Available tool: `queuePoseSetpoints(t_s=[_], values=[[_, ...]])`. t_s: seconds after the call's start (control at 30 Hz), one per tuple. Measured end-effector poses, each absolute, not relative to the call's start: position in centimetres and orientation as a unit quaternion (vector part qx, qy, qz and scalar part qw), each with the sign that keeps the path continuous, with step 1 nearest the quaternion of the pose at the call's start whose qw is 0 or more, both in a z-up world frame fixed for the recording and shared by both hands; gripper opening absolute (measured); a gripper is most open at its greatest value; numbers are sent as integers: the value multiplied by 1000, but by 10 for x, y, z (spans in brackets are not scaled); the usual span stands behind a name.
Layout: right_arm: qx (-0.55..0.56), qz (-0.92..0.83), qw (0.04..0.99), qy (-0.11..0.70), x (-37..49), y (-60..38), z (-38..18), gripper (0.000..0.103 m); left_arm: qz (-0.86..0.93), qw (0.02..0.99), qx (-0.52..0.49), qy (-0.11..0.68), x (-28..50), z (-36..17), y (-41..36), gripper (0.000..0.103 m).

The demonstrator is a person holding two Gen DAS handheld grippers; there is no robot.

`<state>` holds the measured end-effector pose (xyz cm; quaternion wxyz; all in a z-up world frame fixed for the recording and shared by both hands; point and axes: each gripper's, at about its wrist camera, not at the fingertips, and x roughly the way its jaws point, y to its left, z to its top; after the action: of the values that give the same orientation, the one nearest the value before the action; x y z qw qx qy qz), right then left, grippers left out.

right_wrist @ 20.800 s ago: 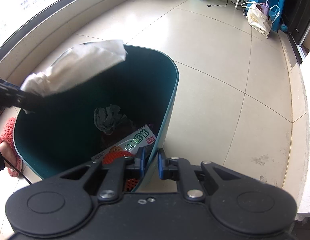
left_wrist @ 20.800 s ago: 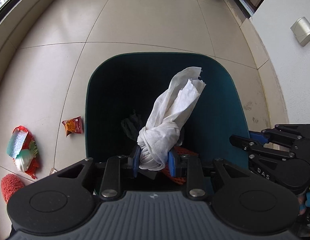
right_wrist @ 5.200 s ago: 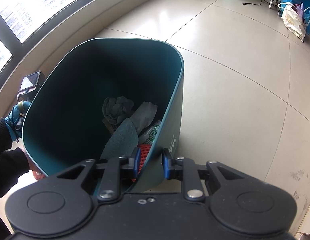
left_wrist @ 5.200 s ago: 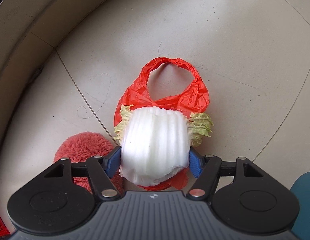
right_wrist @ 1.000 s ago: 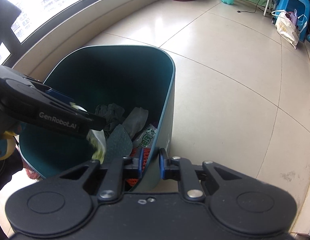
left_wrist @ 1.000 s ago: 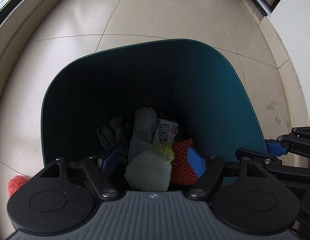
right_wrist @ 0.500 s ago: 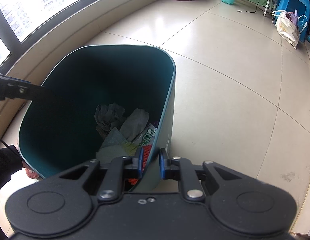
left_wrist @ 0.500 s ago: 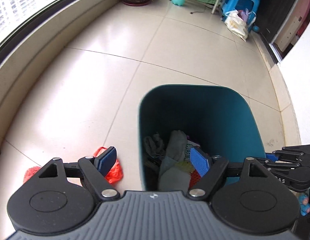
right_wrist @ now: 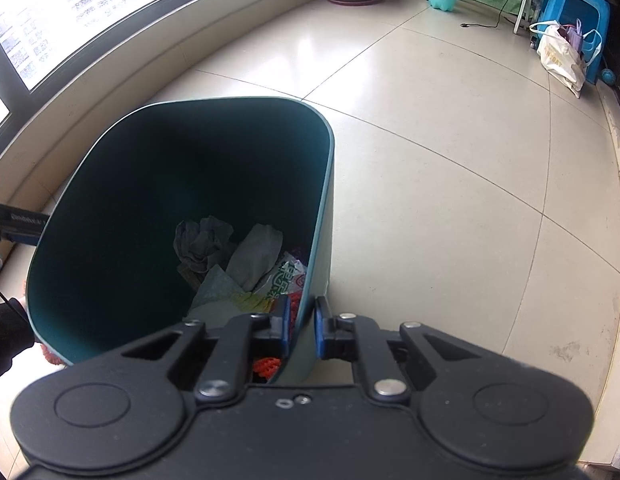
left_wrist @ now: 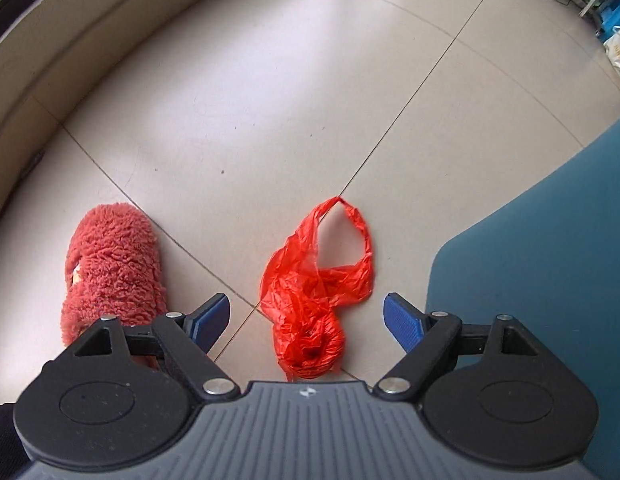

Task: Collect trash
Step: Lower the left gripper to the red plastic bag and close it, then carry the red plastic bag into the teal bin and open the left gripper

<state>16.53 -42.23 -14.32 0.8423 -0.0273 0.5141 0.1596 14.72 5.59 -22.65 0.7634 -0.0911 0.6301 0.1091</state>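
Currently left gripper is spread above red bag lying between its fingers; right gripper pinches bin rim

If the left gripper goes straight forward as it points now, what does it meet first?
Most likely the crumpled red plastic bag on the floor, lying between the open fingers of the left gripper; depth is uncertain.

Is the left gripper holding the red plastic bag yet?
No, the left gripper is open above the red plastic bag on the floor.
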Motion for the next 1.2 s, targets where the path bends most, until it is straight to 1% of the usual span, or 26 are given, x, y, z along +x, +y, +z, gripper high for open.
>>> queuePoseSetpoints(t_s=[0.13, 0.23, 0.53, 0.6, 0.63, 0.67, 0.7, 0.83, 0.93, 1.13, 1.2], values=[[-21, 163, 841, 515, 164, -425, -143, 10, 109, 728, -106, 668, 140, -281, 65, 84], [-25, 164, 842, 514, 163, -424, -143, 10, 100, 720, -106, 679, 142, -305, 59, 84], [-11, 170, 839, 517, 168, -431, -143, 11, 97, 681, -62, 723, 142, -372, 38, 84], [-10, 172, 839, 517, 169, -432, -143, 11, 101, 678, -60, 725, 142, -378, 39, 82], [-10, 172, 839, 517, 169, -432, -143, 11, 104, 681, -60, 723, 142, -377, 40, 79], [-12, 172, 839, 516, 168, -432, -142, 11, 105, 683, -63, 720, 141, -375, 41, 70], [-13, 172, 839, 516, 168, -432, -142, 11, 107, 684, -66, 718, 142, -373, 42, 65], [-18, 169, 840, 516, 168, -429, -141, 11, 117, 695, -69, 706, 145, -360, 44, 63], [-25, 167, 841, 514, 166, -426, -141, 11, 120, 702, -77, 697, 147, -340, 43, 62], [-36, 162, 843, 511, 164, -418, -144, 10, 119, 733, -97, 663, 146, -273, 40, 62], [-44, 160, 844, 509, 164, -416, -145, 10, 114, 745, -103, 649, 150, -242, 39, 62]])
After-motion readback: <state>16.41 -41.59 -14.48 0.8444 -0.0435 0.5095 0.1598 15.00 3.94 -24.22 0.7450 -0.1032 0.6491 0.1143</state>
